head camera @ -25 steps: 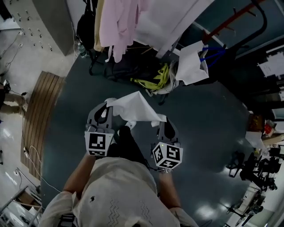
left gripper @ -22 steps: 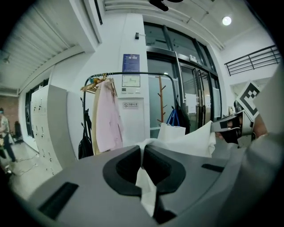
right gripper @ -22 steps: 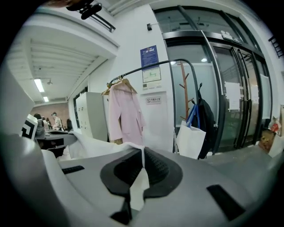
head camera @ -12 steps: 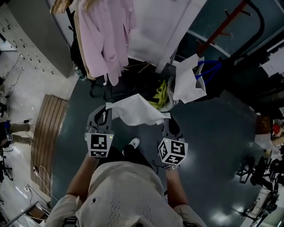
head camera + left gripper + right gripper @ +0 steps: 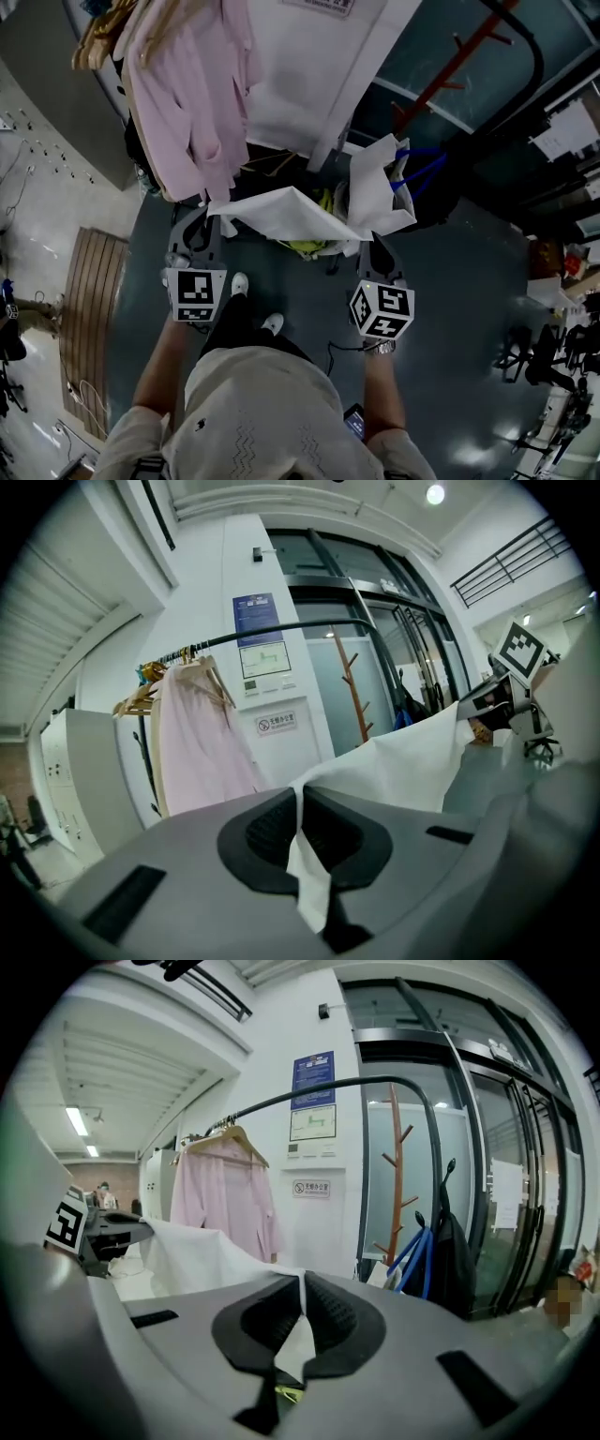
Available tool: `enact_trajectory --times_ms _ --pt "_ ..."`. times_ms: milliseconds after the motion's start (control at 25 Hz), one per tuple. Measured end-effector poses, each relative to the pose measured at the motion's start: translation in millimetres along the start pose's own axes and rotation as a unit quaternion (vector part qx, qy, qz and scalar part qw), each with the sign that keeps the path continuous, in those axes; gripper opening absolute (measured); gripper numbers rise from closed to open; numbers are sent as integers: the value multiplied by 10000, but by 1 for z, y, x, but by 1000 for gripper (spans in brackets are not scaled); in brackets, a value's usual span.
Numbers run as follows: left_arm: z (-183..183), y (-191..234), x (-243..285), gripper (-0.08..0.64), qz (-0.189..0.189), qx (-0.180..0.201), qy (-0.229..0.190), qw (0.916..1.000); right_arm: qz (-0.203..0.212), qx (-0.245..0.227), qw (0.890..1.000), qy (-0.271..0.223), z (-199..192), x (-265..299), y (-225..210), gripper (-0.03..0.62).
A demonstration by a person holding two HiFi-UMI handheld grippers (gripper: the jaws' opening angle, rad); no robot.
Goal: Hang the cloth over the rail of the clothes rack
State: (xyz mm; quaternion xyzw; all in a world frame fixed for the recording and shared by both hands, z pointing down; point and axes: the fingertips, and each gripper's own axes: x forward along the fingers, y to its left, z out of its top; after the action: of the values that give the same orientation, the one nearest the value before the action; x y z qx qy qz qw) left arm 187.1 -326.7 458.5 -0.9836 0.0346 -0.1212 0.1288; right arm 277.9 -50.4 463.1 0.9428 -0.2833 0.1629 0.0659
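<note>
Left gripper (image 5: 202, 225) and right gripper (image 5: 375, 251) each pinch a corner of the white cloth (image 5: 291, 211), spreading it, seemingly to drape over the upper-frame rail (image 5: 309, 1087).

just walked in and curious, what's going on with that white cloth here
A person holds a white cloth stretched between two handheld grippers. The left gripper and the right gripper are each shut on one end of it. Ahead of them is the rail, with a pink garment hanging from it. The cloth is not yet over the rail.
</note>
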Motion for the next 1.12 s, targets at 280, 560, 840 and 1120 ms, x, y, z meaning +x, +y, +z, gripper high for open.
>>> enact_trajectory --times_ms 280,560,840,1120 --pt "80 27 56 15 -946 -60 -337 9949 -149 -813 9954 -490 107 16 12 21" --pt "179 96 84 15 -698 1065 -1137 9853 -821 -1674 9750 -1209 217 13 -18 21" --pt "267 153 92 15 -194 2266 -1789 9572 -1228 -2494 9429 -1836 317 10 -21 21" --pt "345 189 99 15 160 3302 -2093 9203 -1478 -3411 9072 -1971 402 3 -32 21"
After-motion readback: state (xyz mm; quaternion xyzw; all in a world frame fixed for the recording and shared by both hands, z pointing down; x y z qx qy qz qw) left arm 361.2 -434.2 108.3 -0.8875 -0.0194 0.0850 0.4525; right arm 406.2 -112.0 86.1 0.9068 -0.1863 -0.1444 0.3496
